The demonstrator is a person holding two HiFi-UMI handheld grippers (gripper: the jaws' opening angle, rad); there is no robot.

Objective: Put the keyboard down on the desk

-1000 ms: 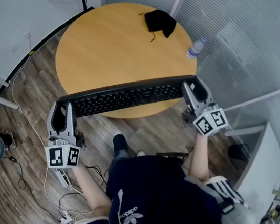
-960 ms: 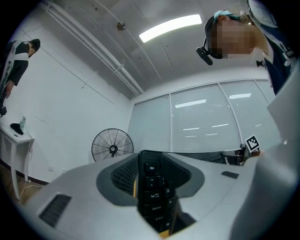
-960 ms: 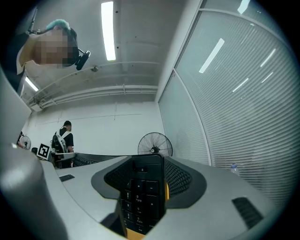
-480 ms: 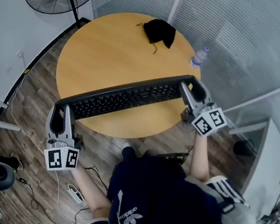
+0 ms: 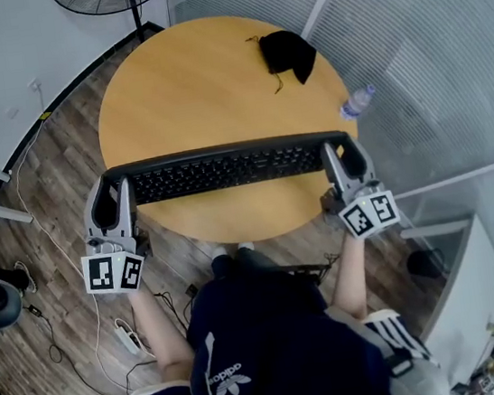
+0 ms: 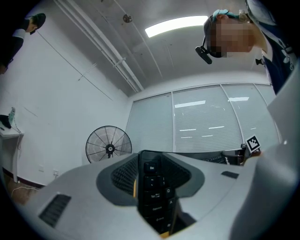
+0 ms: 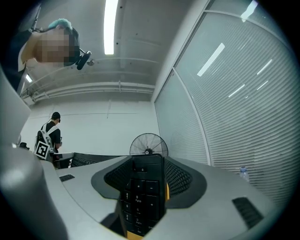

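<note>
Round desk partly hidden beneath clamped keyboard.

Head overhead, gripper views close, sharing keyboard

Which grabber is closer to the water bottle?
The right gripper, clamped on the keyboard end nearest the bottle. The left gripper clamps the opposite end, far from it.
</note>
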